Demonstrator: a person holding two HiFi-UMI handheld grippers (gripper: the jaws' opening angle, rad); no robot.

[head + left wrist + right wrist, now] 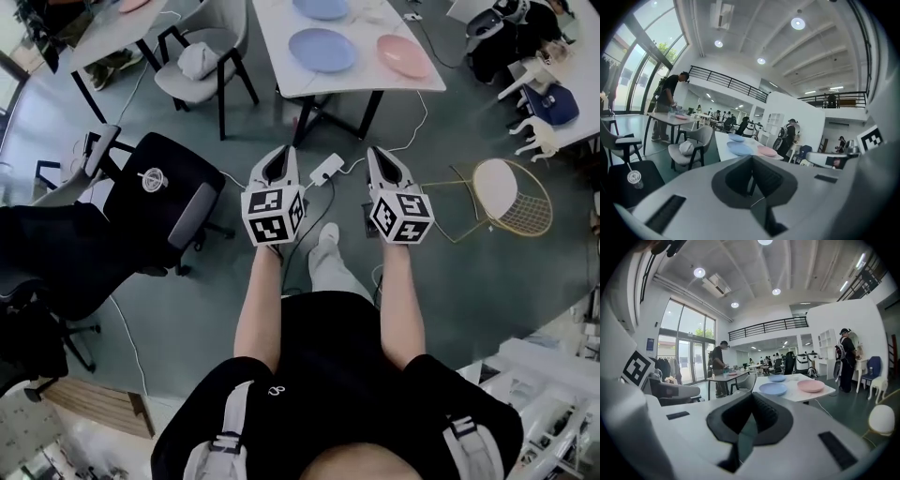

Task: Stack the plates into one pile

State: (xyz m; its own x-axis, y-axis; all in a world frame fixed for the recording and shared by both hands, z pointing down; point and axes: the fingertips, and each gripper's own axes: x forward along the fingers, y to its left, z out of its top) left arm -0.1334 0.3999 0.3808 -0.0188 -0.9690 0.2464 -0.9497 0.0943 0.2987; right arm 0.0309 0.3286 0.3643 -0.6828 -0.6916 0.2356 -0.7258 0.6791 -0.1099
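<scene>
Standing back from the white table [361, 77], we judge the task not yet begun: the step in hand is the approach. In the head view, the left gripper [279, 156] and right gripper [384, 157] are held out side by side over the floor, both empty. The near blue plate [322, 49] and pink plate [404, 55] lie apart on the table at twelve o'clock, with a far blue plate [320, 7] beyond them. A power strip [326, 169] and its cables lie on the floor on our path. A black office chair [159, 187] is at nine o'clock, a grey chair [202, 56] at eleven and a gold wire chair [511, 195] at two.

In the left gripper view, the jaws are pressed together on nothing. The three plates lie ahead at twelve o'clock, well apart from the tips.

In the right gripper view, the jaws likewise meet with nothing between them. The near blue plate [773, 388] sits at one o'clock, the pink plate [811, 386] to its right.

Next, we need to step past the cables, spread one gripper's jaws and take a plate by its rim.
</scene>
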